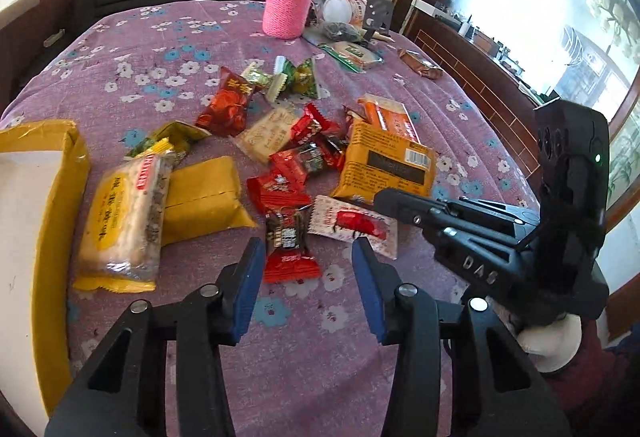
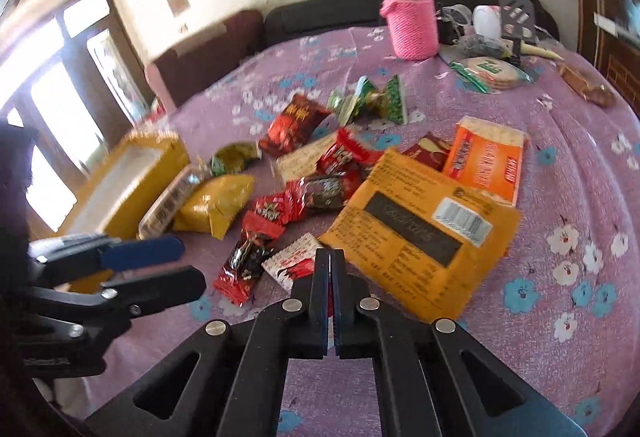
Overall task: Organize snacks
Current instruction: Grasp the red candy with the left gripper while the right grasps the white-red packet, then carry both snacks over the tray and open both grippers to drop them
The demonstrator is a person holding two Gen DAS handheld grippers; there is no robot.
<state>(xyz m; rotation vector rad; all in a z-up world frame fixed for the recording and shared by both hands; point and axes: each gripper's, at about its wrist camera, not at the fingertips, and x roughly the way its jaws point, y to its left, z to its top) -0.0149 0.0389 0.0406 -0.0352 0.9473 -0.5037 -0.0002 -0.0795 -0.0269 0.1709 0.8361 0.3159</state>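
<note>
Left wrist view: the left gripper (image 1: 306, 251) stands partly open, its blue fingers (image 1: 246, 277) astride the near tail of a red-and-black candy (image 1: 289, 243) without pressing on it; nothing is held. Just right of this candy lies a white sachet with red print (image 1: 356, 226), whose near edge is where the right gripper (image 2: 330, 277) has its fingers drawn together, a sliver of red showing between them; whether the sachet is truly pinched cannot be told. Beyond the candy, more red candies (image 1: 298, 161) lie in a loose heap, with an orange flat packet (image 1: 384, 163) to their right. Left of the candy are a yellow pouch (image 1: 204, 197), a clear-wrapped rice bar (image 1: 120, 221) and an open yellow box (image 1: 60, 173). Farthest off stands a pink knitted-sleeve flask (image 1: 286, 3). All rest on a worktop under a purple floral cloth (image 1: 160, 49).

Handling, as judged: the candy is light, its foil slippery and crinkly, the core firm. The twisted tail offers the flattest purchase; a grip across the body may squirt it free. The box is the likely destination.
</note>
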